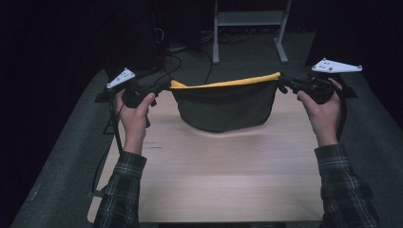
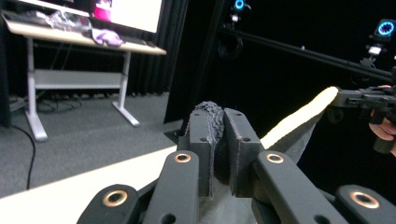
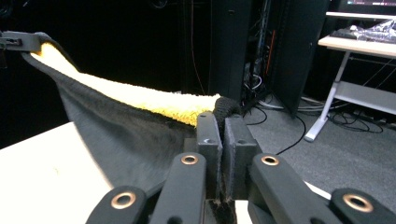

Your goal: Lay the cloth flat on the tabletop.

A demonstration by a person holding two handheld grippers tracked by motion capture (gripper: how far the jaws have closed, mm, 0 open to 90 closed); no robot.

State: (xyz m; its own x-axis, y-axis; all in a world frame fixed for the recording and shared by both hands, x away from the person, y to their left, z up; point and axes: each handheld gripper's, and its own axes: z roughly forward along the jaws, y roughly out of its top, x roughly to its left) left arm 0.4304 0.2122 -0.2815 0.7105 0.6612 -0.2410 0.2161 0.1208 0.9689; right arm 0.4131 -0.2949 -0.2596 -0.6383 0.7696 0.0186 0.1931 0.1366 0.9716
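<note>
High view: one cloth (image 1: 223,107) is hanging above the table (image 1: 223,180), its long axis running left to right between the left gripper (image 1: 164,86) and right gripper (image 1: 283,85).
Left gripper view: jaws are pinching a grey corner of the cloth (image 2: 212,122).
Right gripper view: jaws are pinching the cloth's (image 3: 140,135) other corner, yellow edge uppermost.

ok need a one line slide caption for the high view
Left gripper and right gripper hold a dark towel stretched by its corners above the wooden table.
</note>
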